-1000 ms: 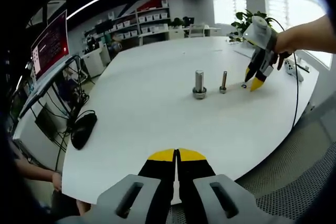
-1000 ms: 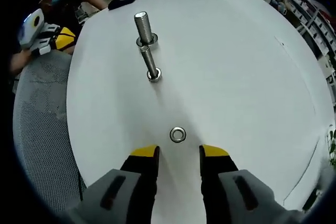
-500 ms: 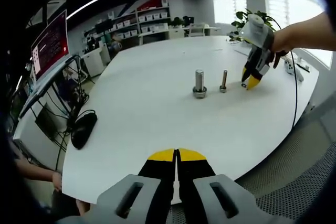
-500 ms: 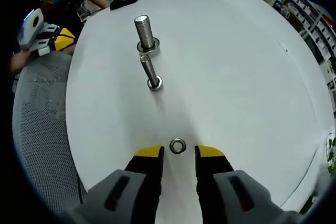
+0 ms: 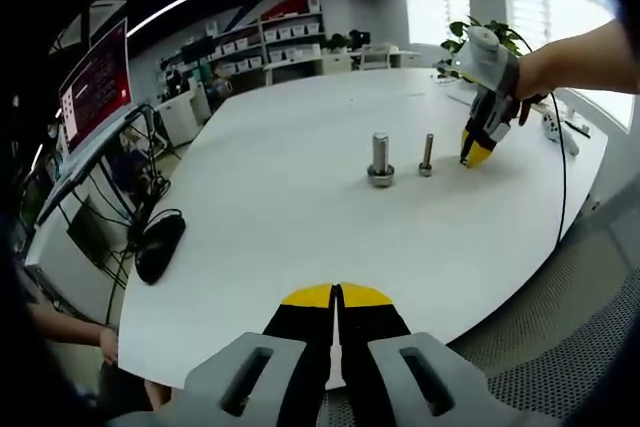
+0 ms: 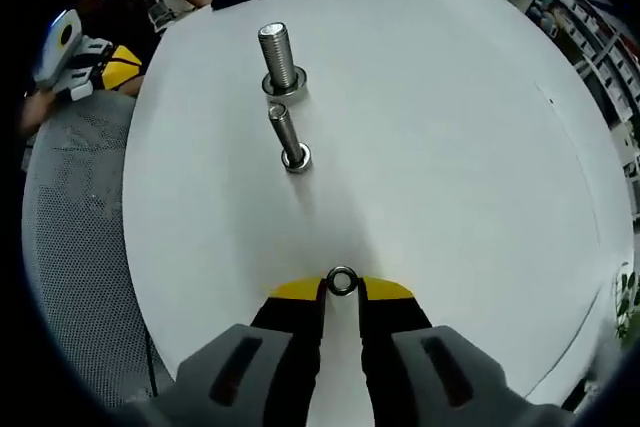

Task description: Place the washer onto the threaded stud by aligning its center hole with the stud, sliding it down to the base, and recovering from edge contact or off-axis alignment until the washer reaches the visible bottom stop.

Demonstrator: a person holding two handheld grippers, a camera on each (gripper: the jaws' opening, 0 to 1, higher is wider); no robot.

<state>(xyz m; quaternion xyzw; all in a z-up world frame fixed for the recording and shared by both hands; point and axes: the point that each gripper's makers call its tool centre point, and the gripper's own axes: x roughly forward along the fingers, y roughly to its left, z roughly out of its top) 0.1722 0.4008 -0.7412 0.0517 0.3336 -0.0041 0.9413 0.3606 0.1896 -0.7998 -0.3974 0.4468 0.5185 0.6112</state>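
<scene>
The small steel washer [image 6: 341,281] lies on the white table [image 6: 450,127], pinched between the yellow tips of my right gripper [image 6: 341,289], which is shut on it. Ahead of it stand a thin threaded stud [image 6: 287,137] and, farther on, a thick threaded stud [image 6: 278,57] with a washer at its base. In the left gripper view the right gripper [image 5: 471,155] reaches down to the table just right of the thin stud [image 5: 426,155] and thick stud [image 5: 380,160]. My left gripper [image 5: 337,291] is shut and holds nothing, near the table's edge.
A black mouse [image 5: 160,245] lies at the table's left edge, with a red monitor [image 5: 95,82] beyond it. A grey mesh chair [image 6: 75,247] stands beside the table. The left gripper [image 6: 108,65] shows far off past the studs. Shelves and plants line the back.
My right gripper moved forward over the washer and its jaws closed onto it. The left gripper has stayed still.
</scene>
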